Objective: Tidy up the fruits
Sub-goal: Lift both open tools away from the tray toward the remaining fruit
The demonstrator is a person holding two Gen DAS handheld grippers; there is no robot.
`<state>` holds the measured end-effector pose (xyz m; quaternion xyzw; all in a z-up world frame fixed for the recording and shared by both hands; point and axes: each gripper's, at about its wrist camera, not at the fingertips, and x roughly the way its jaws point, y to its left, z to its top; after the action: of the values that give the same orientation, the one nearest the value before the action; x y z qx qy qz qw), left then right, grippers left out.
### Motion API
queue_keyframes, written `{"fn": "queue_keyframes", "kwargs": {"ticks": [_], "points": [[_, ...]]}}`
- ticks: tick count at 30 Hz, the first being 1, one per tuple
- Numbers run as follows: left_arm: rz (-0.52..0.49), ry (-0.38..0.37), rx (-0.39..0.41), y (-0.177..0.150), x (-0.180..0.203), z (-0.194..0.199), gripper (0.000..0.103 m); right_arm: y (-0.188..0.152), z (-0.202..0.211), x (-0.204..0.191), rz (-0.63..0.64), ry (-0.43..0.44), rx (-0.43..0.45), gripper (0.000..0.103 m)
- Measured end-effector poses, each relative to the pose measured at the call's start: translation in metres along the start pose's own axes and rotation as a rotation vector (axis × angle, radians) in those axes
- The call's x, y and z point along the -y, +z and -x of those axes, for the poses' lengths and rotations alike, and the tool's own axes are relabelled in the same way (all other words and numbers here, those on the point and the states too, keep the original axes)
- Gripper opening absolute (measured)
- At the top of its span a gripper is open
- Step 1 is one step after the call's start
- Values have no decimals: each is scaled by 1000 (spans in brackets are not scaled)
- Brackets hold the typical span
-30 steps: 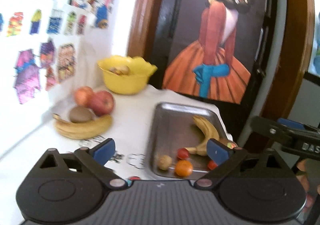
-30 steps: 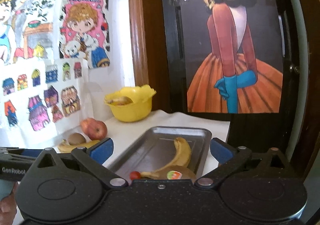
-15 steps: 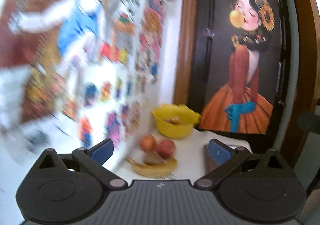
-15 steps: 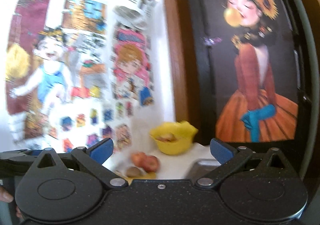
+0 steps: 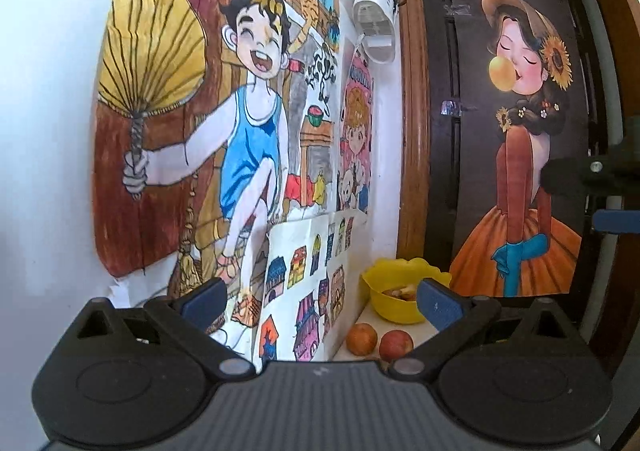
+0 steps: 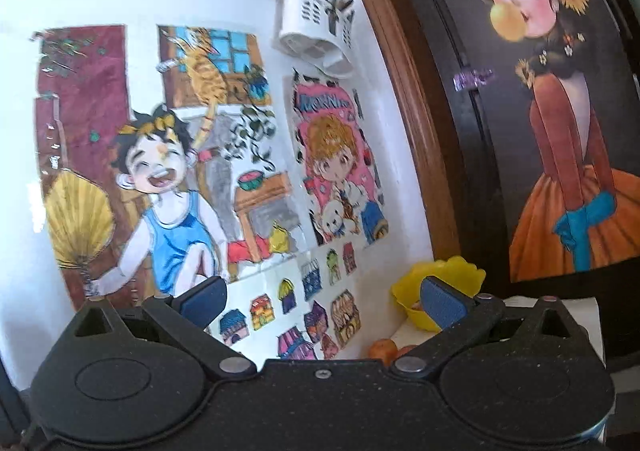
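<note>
Both grippers are raised and tilted up toward the wall, away from the table. My left gripper [image 5: 320, 301] is open with nothing between its blue pads. Below and beyond it sit two red apples [image 5: 378, 341] and a yellow bowl [image 5: 394, 291] holding some fruit pieces. My right gripper [image 6: 320, 301] is open and empty too. Its view catches the yellow bowl [image 6: 460, 275] partly behind the right finger and the tops of the apples [image 6: 384, 349]. The metal tray and the bananas are out of sight.
A white wall covered with coloured drawings [image 5: 224, 155] fills the left. A white holder [image 5: 376, 25] hangs high on it. A wooden door frame [image 5: 414, 131] and a dark door with a poster [image 5: 520, 179] stand behind the table. The other gripper [image 5: 600, 179] shows at right.
Both grippers have lifted and tilted upward over the last second. The tray, bananas and small fruits dropped out of view; only the apples and bowl remain low in the frames.
</note>
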<state>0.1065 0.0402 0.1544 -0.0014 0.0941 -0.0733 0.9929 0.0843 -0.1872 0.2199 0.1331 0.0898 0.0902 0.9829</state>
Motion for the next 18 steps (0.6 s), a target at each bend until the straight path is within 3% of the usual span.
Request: {"fn": "queue_keyframes", "kwargs": {"ticks": [9, 13, 18], "points": [[-3, -8, -72, -26, 8, -35, 103, -40, -34, 40, 19, -53, -116, 102], [-19, 9, -110, -44, 19, -75, 103, -68, -64, 71, 18, -29, -137, 102], [-77, -33, -142, -65, 42, -145, 103, -112, -118, 119, 88, -16, -142, 102]]}}
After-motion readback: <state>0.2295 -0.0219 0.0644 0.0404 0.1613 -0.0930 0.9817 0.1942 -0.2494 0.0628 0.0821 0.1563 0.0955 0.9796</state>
